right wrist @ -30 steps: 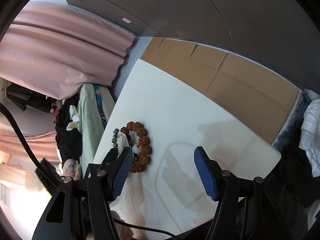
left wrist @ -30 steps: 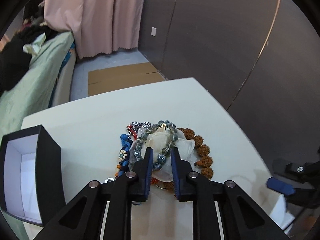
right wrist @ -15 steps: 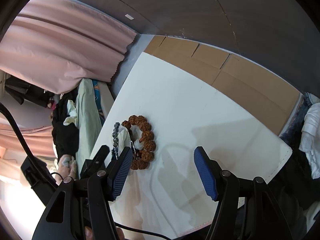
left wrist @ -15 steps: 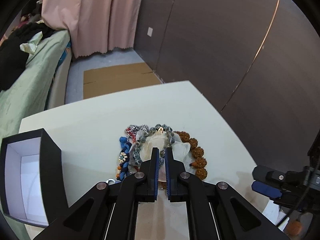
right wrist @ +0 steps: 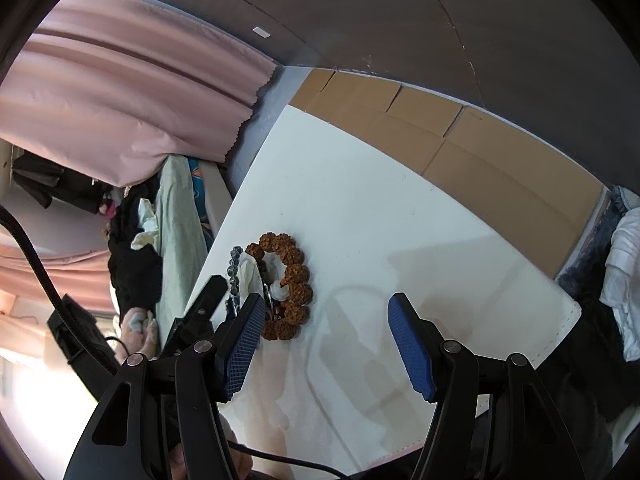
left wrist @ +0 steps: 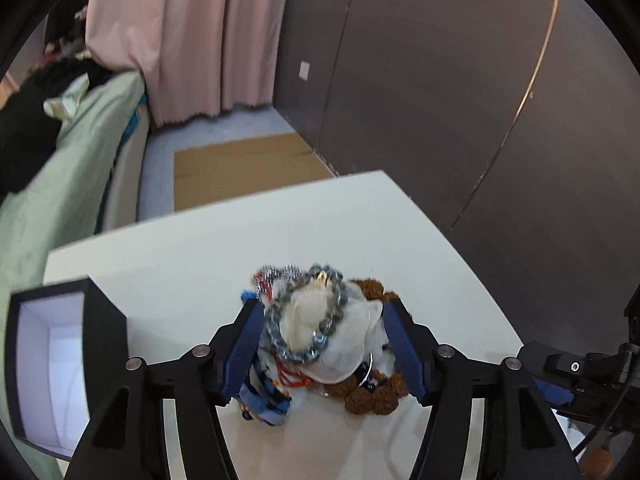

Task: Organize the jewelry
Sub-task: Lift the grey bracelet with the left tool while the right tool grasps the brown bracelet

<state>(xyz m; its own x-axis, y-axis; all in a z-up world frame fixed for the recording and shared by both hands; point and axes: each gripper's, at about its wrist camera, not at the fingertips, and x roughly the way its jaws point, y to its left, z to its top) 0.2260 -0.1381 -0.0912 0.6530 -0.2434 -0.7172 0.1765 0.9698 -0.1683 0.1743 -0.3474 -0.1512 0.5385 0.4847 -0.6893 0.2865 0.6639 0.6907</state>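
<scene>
Straddling glassy round beads (left wrist: 304, 354) — ribbed blue fingers (left wrist: 244, 344)

no readable text, labels, brands or numbers anywhere

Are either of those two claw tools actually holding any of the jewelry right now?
No. The left gripper is open, its fingers straddling the jewelry pile without clamping it. The right gripper is open over the bare white table.
</scene>
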